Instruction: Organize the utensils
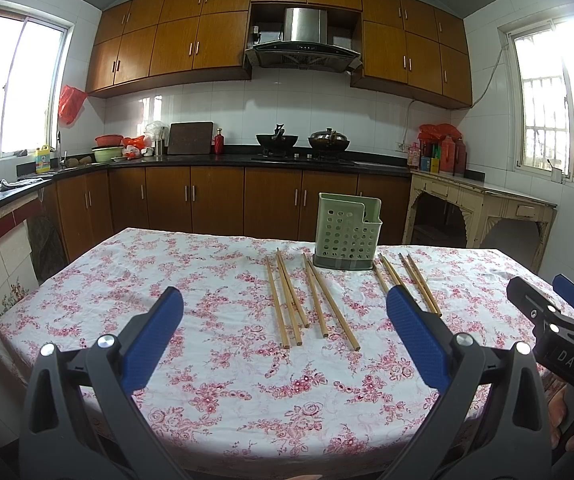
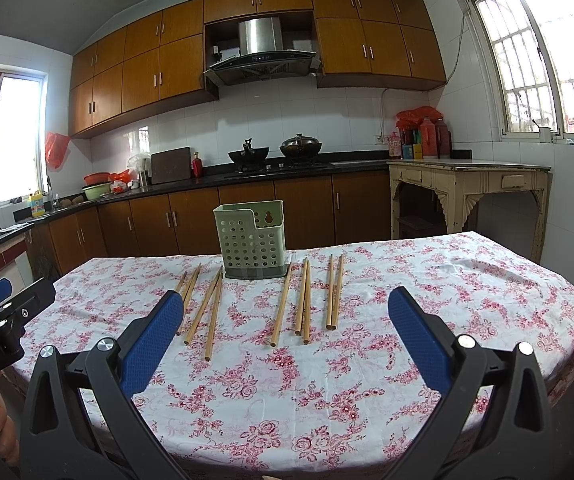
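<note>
Both the left gripper (image 1: 285, 312) and right gripper (image 2: 286, 312) hover with jaws spread wide and empty above the floral-clothed table (image 2: 467, 280), where wooden chopsticks (image 2: 283, 304) lie flat, fanned before the upright green perforated utensil holder (image 2: 249, 240).

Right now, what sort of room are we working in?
A home kitchen, most likely: a range hood over a gas stove with two woks, wooden wall cabinets, and a table with a floral tablecloth holding chopsticks and a green holder.

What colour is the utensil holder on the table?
Pale green holder with a darker grey base, clearest in the right wrist view.
</note>
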Motion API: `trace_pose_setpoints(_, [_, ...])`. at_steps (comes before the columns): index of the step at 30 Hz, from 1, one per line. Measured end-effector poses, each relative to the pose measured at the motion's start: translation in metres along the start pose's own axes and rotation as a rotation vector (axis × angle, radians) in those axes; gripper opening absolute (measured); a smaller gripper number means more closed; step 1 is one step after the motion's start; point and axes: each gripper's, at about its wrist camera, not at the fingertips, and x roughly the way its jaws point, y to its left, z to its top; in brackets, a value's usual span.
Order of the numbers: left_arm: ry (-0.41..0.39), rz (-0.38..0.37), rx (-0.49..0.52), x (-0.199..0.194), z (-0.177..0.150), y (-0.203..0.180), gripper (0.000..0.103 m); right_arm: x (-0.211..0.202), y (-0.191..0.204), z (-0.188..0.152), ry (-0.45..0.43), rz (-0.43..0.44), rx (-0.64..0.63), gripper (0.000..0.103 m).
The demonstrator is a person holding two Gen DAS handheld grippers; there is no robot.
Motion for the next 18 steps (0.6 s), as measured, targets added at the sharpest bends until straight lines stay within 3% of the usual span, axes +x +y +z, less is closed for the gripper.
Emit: trace_pose_setpoints(18, [0.037,0.017,-0.01,0.014,0.0,-0.004,0.099,0.007,-0.002,-0.001,0.022,-0.006,0.019,0.101])
